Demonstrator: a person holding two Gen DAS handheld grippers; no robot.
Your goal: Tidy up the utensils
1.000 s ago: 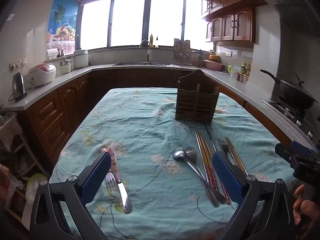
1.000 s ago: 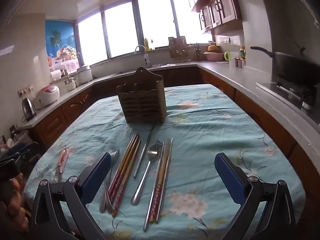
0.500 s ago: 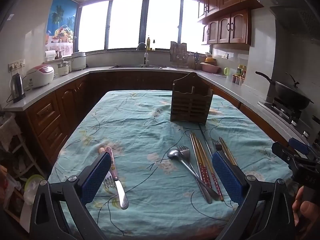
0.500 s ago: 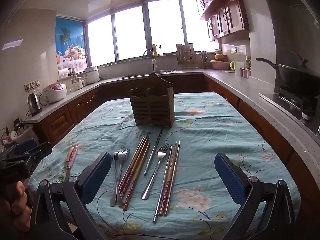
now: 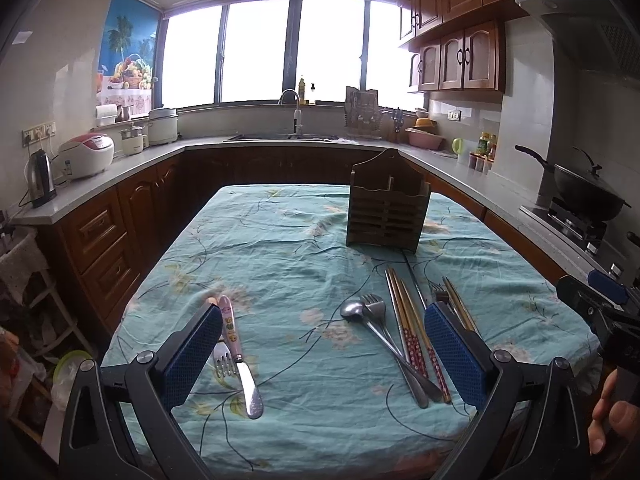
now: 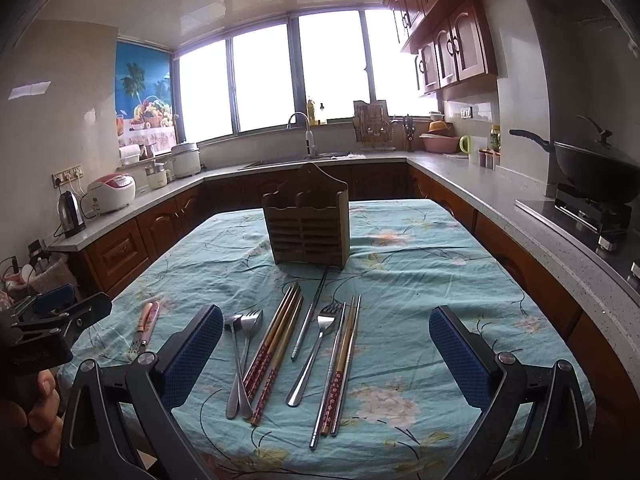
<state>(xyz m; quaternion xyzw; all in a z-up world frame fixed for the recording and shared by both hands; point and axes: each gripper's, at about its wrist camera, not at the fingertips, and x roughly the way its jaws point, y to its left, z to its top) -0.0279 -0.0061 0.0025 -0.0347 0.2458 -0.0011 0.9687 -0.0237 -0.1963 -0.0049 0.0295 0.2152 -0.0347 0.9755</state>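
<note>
Right wrist view: wooden caddy [image 6: 307,224] stands far ahead of our right gripper [image 6: 326,356], rigid, empty. Chopsticks [image 6: 276,344], fork [image 6: 316,350], spoon [image 6: 236,360] lie flat between released jaws; slick, thin, we'd pinch mid-handle. Left gripper [image 5: 322,356] also released, knife [image 5: 240,356] beside its left finger.

Kettle [image 5: 39,178], rice cooker [image 5: 86,155], wok [image 6: 592,174]
</note>
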